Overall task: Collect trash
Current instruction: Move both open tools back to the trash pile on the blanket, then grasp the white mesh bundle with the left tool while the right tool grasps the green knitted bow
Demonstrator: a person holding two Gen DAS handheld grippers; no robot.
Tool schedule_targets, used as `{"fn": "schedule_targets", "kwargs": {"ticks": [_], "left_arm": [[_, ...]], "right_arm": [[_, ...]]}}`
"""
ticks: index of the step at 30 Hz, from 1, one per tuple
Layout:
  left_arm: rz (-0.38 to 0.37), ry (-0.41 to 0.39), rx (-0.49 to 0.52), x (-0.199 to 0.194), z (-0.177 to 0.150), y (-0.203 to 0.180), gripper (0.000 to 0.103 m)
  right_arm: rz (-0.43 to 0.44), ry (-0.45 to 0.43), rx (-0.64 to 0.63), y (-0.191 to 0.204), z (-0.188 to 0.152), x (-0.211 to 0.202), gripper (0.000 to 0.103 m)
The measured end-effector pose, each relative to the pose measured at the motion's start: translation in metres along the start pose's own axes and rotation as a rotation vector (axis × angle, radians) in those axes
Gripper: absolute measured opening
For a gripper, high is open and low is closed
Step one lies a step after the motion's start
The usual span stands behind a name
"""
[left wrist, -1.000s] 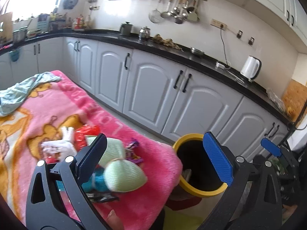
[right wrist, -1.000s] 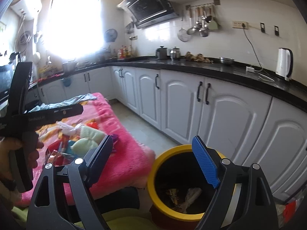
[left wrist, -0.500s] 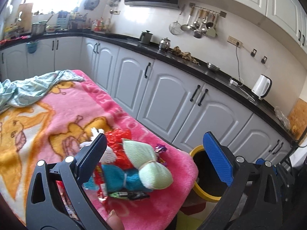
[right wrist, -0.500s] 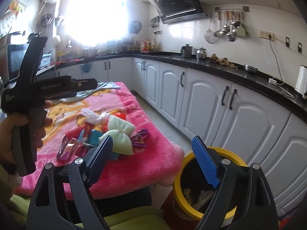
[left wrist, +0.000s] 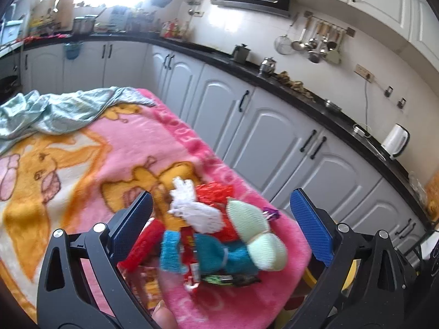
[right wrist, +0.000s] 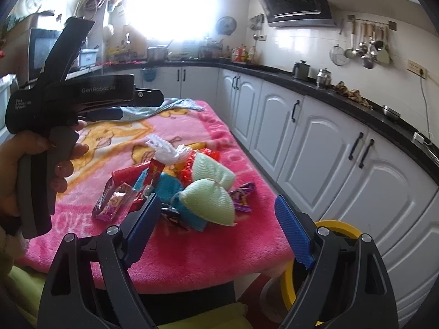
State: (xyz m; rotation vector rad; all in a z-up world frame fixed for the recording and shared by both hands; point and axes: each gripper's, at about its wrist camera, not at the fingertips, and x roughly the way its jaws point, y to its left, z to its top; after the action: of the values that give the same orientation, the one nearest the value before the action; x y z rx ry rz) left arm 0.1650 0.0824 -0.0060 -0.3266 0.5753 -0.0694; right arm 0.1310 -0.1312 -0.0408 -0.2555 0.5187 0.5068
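The right gripper (right wrist: pixel 218 230) stands wide open and empty, its blue pads framing the near edge of the trash pile; the left gripper (left wrist: pixel 221 227) is likewise spread wide with nothing between its pads, and it appears in the right wrist view held in the person's left hand (right wrist: pixel 30 164). Compared with a second ago, both views have swung away from the yellow-rimmed bin (right wrist: pixel 336 226) and toward the pile: the bin, then central between the right gripper's pads, now sits at the lower right, beside the corner of the bench (right wrist: pixel 219 257) and lower than its top, and in the left wrist view only a sliver of its rim shows. The bench is draped in a pink cartoon blanket (left wrist: pixel 109 148), with a crumpled pale green cloth (left wrist: pixel 55 109) at its far end.

The trash lies heaped near the bench's corner closest to the bin: a pale green mesh bundle (right wrist: pixel 211 192), a white foam net (right wrist: pixel 167 150), a teal net sleeve (left wrist: pixel 211 252), red foil wrappers (left wrist: pixel 216 192), a small purple wrapper (right wrist: pixel 242 194) and a snack packet (right wrist: pixel 114 201). None has been lifted.

The shift suggests that both grippers are now lined up for a pick, with the left gripper bracketing the middle of the pile. Some items already seem to lie in the bin, so the task is judged partly done.
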Motion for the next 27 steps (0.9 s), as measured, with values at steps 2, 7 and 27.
{"fn": "schedule_targets", "kwargs": {"ticks": [2, 7, 27], "left_arm": [[0.017, 0.011, -0.017, 0.003, -0.001, 0.010, 0.092], [0.042, 0.031, -0.036, 0.010, -0.005, 0.026, 0.092], [-0.084, 0.162, -0.295, 0.072, -0.021, 0.065, 0.075]], "right_arm": [[0.007, 0.008, -0.015, 0.005, 0.001, 0.007, 0.082], [0.022, 0.028, -0.039, 0.016, 0.002, 0.025, 0.082], [0.010, 0.121, -0.015, 0.014, -0.003, 0.087, 0.082]]}}
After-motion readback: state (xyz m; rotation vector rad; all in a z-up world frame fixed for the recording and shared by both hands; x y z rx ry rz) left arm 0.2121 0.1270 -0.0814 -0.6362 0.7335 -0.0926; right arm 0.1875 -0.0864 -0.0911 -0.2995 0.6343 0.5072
